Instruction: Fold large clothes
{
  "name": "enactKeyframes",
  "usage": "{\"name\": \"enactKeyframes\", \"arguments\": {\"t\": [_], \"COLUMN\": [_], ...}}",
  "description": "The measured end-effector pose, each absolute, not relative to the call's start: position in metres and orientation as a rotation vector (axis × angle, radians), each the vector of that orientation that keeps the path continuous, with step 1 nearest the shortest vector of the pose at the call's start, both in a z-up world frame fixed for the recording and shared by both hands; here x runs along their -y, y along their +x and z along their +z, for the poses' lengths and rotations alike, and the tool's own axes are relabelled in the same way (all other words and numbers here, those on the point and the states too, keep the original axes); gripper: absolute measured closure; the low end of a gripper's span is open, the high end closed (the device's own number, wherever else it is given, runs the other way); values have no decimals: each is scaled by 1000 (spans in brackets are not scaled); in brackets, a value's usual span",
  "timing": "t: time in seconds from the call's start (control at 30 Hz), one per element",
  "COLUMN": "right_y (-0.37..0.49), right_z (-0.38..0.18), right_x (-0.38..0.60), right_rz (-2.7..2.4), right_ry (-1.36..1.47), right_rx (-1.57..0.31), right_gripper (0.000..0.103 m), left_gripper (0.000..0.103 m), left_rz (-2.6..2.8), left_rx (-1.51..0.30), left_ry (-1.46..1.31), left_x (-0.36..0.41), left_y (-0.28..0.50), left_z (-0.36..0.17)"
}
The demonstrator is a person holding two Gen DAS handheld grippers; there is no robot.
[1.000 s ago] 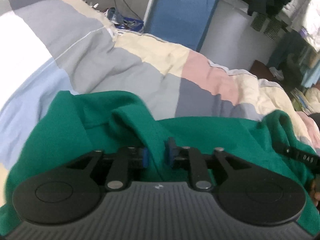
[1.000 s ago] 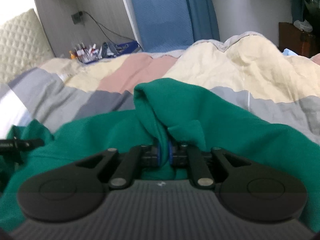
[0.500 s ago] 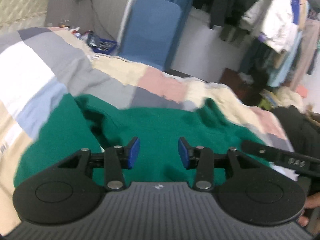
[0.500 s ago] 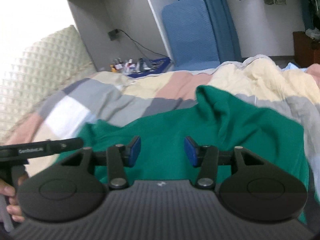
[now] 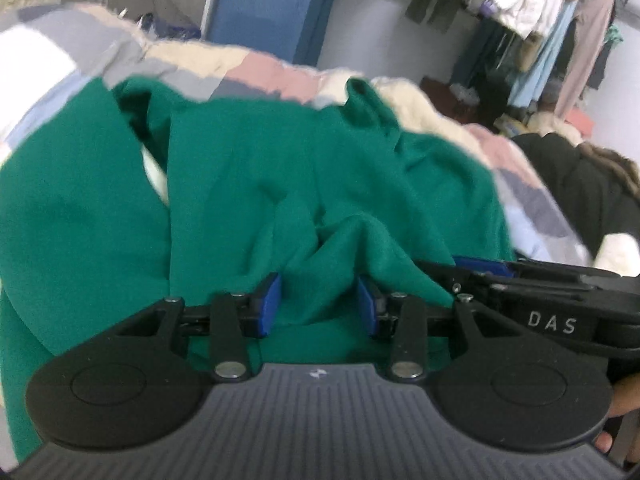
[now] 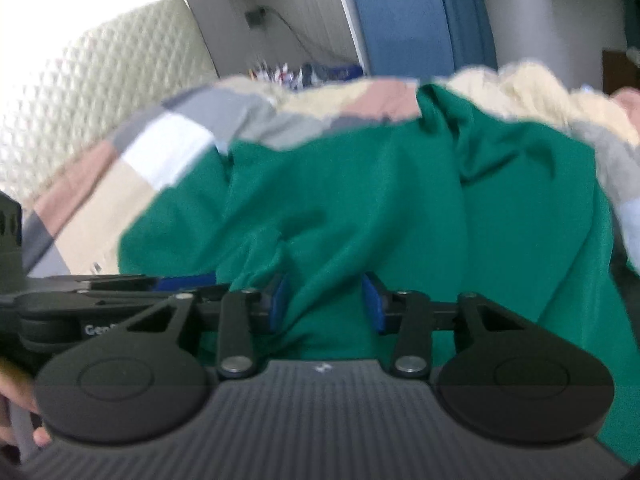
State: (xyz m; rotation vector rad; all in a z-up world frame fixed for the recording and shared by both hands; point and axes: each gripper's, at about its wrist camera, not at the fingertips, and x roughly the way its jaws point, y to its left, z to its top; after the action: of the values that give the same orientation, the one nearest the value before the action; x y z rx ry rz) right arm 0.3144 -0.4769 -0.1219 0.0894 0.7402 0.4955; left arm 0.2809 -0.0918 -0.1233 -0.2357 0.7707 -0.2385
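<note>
Left wrist view is showing the left gripper [image 5: 318, 300] and right gripper [image 6: 326, 300], both parted, closing slightly over the rumpled green garment [image 5: 240, 168].

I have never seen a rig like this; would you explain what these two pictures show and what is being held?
There is no robot here: a person carries a two-finger gripper in each hand, each with a wide-angle camera looking along its fingers. One picture comes from the left gripper, the other from the right gripper. The black shapes at the bottom are the grippers themselves. A green garment lies crumpled on a patchwork quilt. The left jaws have just been opening and stand apart around a ridge of the cloth. The right jaws have just been closing on a bunch of it, though I cannot tell whether they pinch it yet.
</note>
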Motion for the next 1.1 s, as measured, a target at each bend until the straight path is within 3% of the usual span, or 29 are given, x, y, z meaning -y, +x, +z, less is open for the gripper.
{"name": "enactKeyframes", "arguments": {"t": [0.17,0.37,0.6,0.9,1.1], "right_y": [329,338,321,278,250], "right_z": [-162,-170,-148,-114,-97], "right_x": [473,477,486,516,542], "right_rz": [485,478,462,394,294], "right_ry": [59,126,137,159,77], "right_rx": [-849,-873,-830,-784,-764], "right_gripper": [62,62,60,60,59], "left_gripper": [57,57,55,48,46], "left_rz": [-213,-204,-190,-134,-64], "left_rx": [-790,-783,-771,-737,-754], "left_ry": [-198,-187,-188,-205,-295], "left_x": [94,95,92,59,16], "left_y": [288,290,279,213,159], "left_z": [-150,-150,-122,-73,-67]}}
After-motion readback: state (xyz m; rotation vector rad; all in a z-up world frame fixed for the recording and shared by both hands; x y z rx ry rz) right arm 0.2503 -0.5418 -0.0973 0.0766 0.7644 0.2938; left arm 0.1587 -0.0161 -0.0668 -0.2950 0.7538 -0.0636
